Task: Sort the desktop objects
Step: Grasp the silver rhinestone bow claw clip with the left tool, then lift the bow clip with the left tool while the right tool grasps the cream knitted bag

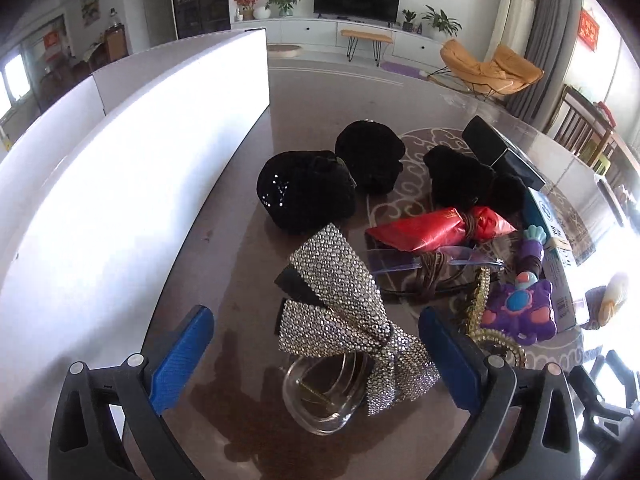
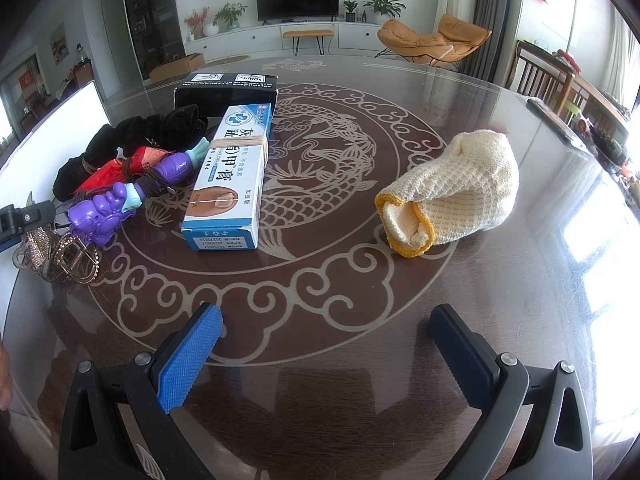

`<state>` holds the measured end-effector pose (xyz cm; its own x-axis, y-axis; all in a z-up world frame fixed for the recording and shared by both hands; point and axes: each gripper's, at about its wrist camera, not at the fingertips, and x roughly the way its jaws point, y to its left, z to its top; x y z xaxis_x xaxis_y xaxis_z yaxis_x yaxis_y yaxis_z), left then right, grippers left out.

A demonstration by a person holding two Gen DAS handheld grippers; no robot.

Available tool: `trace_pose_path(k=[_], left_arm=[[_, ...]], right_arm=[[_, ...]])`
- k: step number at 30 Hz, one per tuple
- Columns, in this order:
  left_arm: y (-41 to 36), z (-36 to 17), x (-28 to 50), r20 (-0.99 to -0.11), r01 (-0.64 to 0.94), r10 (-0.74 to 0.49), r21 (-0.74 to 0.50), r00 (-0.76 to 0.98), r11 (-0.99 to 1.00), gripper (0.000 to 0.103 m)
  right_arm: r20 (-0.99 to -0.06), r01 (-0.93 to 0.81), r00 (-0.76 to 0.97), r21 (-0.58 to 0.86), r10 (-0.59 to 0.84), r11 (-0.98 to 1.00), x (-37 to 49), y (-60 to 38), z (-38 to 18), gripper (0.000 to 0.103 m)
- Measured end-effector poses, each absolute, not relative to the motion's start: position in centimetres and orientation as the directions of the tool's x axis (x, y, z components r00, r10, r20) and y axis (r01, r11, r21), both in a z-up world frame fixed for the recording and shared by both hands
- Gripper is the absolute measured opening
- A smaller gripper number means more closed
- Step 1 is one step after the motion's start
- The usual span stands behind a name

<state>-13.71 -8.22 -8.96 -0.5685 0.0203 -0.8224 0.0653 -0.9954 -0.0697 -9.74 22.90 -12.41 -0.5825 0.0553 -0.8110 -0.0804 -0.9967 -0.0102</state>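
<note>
A rhinestone bow hair clip (image 1: 344, 316) on a clear claw clip (image 1: 324, 396) lies between the blue fingers of my open left gripper (image 1: 316, 344), not clamped. Beyond it sit black scrunchies (image 1: 308, 192), a red packet (image 1: 436, 228), a purple toy (image 1: 520, 312) and a gold clip (image 1: 492, 332). My right gripper (image 2: 326, 344) is open over bare table, holding nothing. Ahead of it lie a blue-white ointment box (image 2: 230, 178), a cream knitted glove (image 2: 460, 192), the purple toy (image 2: 132, 200), black scrunchies (image 2: 160, 130) and a gold clip (image 2: 72, 258).
A white box (image 1: 120, 184) walls off the left side of the round glass-topped table (image 2: 360, 280). A black carton (image 2: 226, 90) stands behind the ointment box. Wooden chairs (image 2: 552, 84) are at the far right. The left gripper's black tip (image 2: 24, 216) shows at the right view's left edge.
</note>
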Motion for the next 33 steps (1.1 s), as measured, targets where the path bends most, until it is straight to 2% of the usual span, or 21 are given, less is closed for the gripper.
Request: trace_pose_path(k=[6,10,14,15,16,17,18,23,29,33], left_arm=[[-10.7,-9.0,-9.4,-0.802,-0.005,0.122,-0.147,-0.584,-0.989,0.101],[-10.1,-8.7,-10.1,-0.796,-0.024,0.113,-0.123,-0.594,-0.992,0.101],[-10.0,-9.7,-12.4,-0.839,0.007,0.098,-0.120,-0.535,-0.993,0.099],[-10.2,-9.6,-12.3,-0.830,0.019,0.089,-0.119,-0.551,-0.993,0.084],[-10.4,-9.3,-12.0,-0.821,0.012,0.105,-0.135,-0.562,-0.991,0.061],[-10.5,-9.2,-11.8,-0.820,0.003,0.121,-0.148,-0.559,-0.989,0.053],[-10.7,-9.1,-11.4,-0.819,-0.005,0.142,-0.167,-0.555,-0.986,0.051],[-11.4,-9.3,-7.6,-0.806,-0.030,0.178,-0.195,-0.564,-0.980,0.051],[-10.3,-9.4,-5.1,-0.796,-0.050,0.134,-0.130,-0.591,-0.990,0.051],[-10.4,-9.5,-4.8,-0.791,-0.054,0.136,-0.130,-0.596,-0.990,0.051]], right_arm=[[-0.811,-0.080,-0.583,-0.010,0.055,-0.997,-9.7,22.9,-12.4,0.103],[-0.811,-0.080,-0.582,-0.010,0.055,-0.997,-9.7,22.9,-12.4,0.103],[-0.811,-0.080,-0.583,-0.010,0.055,-0.997,-9.7,22.9,-12.4,0.103],[-0.811,-0.080,-0.583,-0.010,0.055,-0.997,-9.7,22.9,-12.4,0.103],[-0.811,-0.080,-0.582,-0.010,0.055,-0.997,-9.7,22.9,-12.4,0.103],[-0.811,-0.080,-0.582,-0.010,0.055,-0.997,-9.7,22.9,-12.4,0.103],[-0.811,-0.080,-0.582,-0.010,0.055,-0.997,-9.7,22.9,-12.4,0.103],[-0.811,-0.080,-0.583,-0.010,0.055,-0.997,-9.7,22.9,-12.4,0.103],[-0.811,-0.080,-0.583,-0.010,0.055,-0.997,-9.7,22.9,-12.4,0.103],[-0.811,-0.080,-0.583,-0.010,0.055,-0.997,-9.7,22.9,-12.4,0.103]])
